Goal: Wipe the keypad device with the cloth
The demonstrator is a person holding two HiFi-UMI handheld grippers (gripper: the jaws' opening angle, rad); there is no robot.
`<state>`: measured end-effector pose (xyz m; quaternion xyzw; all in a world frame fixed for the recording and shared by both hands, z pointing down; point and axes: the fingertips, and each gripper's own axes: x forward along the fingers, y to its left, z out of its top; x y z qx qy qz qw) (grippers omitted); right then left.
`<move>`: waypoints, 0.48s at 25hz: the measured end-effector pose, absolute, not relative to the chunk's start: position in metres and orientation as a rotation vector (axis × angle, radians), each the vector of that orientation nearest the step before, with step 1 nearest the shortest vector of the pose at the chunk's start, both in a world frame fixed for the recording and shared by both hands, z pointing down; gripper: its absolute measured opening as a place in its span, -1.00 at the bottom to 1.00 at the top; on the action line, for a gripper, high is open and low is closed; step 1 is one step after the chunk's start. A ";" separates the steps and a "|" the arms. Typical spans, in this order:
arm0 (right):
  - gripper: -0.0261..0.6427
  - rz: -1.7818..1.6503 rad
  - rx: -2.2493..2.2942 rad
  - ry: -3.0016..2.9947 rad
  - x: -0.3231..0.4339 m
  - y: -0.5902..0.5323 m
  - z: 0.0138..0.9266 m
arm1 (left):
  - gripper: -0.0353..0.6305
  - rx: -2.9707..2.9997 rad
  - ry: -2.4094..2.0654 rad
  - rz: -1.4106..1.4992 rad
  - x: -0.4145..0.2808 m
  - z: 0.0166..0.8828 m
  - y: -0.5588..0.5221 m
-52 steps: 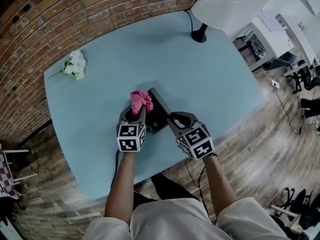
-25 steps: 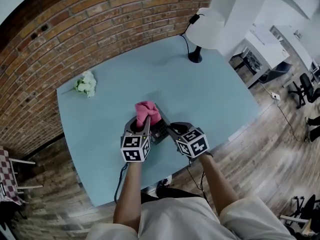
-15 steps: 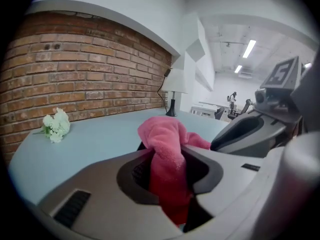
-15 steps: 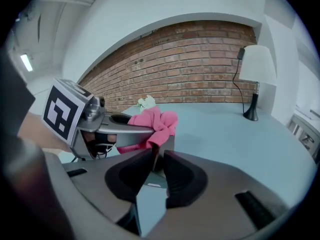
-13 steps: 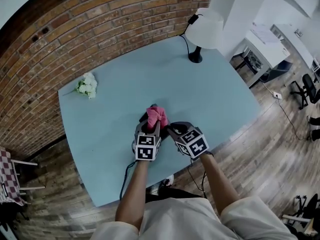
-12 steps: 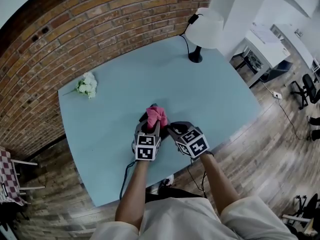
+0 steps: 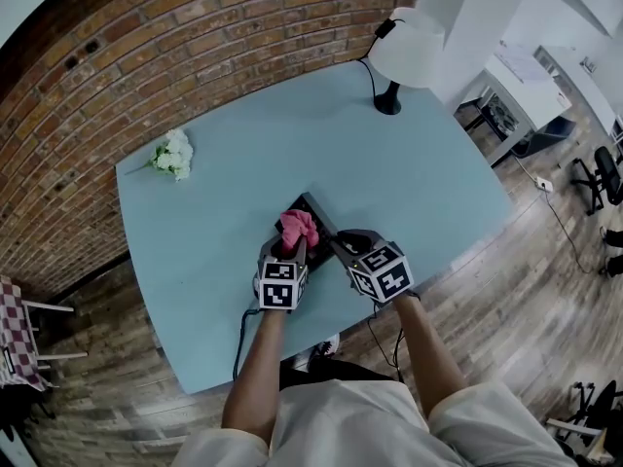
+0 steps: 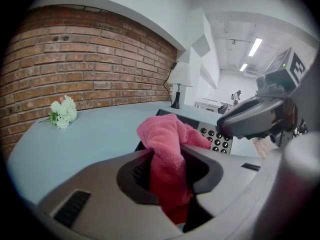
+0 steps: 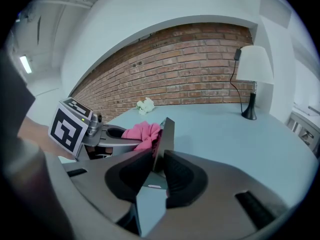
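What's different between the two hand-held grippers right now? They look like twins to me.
The left hand-held gripper is shut on a bunched pink cloth, while the right hand-held gripper is shut on the thin edge of the keypad device. The left one holds its cloth over the device, seemingly to wipe it, and the right one seems only to steady it. Both are grey, the same shape, and shut.

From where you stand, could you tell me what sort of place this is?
Probably an office or studio: a light blue table against a brick wall, a white lamp, and desks on a wood floor beyond.
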<state>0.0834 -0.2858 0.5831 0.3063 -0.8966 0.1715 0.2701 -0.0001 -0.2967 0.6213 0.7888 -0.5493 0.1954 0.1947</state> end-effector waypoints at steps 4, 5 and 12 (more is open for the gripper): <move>-0.61 0.497 0.829 -2.419 0.084 -0.286 0.584 | -0.45 2.178 -1.540 0.534 -0.006 0.629 -0.293; -0.61 0.501 0.828 -2.420 0.084 -0.286 0.584 | -0.45 2.167 -1.538 0.528 -0.008 0.631 -0.291; -0.61 0.451 0.852 -2.414 0.084 -0.287 0.586 | -0.45 2.129 -1.530 0.532 -0.017 0.645 -0.283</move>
